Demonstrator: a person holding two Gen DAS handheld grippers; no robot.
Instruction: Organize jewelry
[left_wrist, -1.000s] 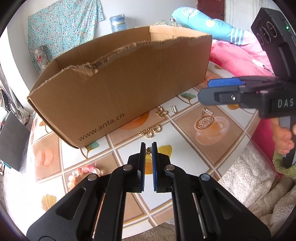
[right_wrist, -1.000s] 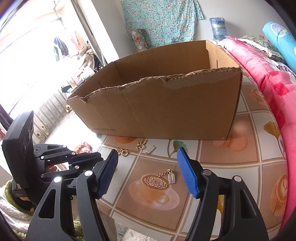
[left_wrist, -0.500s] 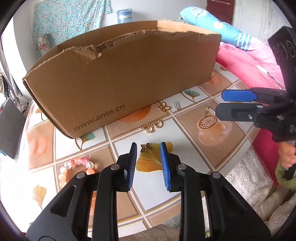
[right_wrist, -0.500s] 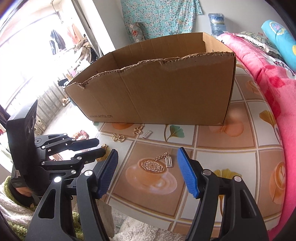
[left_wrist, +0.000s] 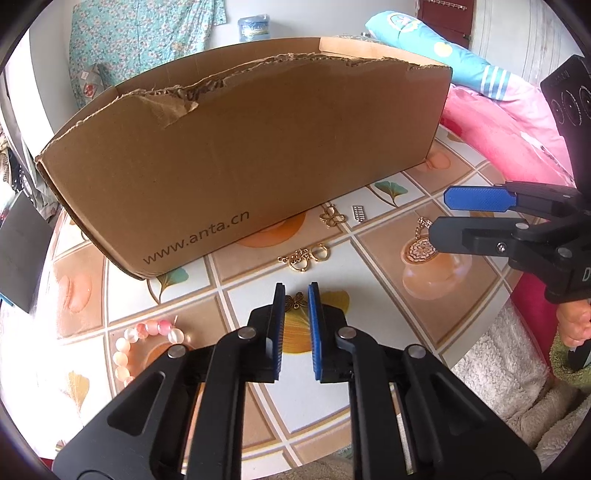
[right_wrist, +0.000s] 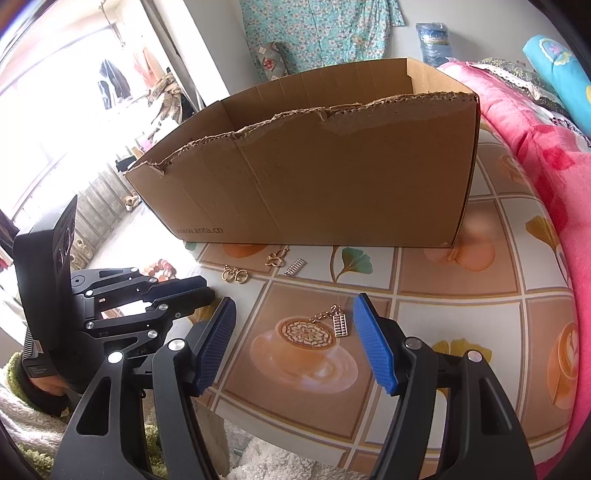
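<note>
Tiled-print tablecloth (left_wrist: 373, 354) | cardboard box (left_wrist: 258, 155) | left gripper (left_wrist: 296, 295) fingers closing around bronze charm (left_wrist: 297, 301) | right gripper (right_wrist: 291, 317) fingers wide

Your two grippers, the left gripper (left_wrist: 296, 295) and right gripper (right_wrist: 293, 321), are black plastic frames with silver screws and ribbed blue pads (right_wrist: 373, 347).

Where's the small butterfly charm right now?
Left wrist view: the butterfly charm lies on the tablecloth between the closing left gripper tips, near the bead bracelet.
</note>
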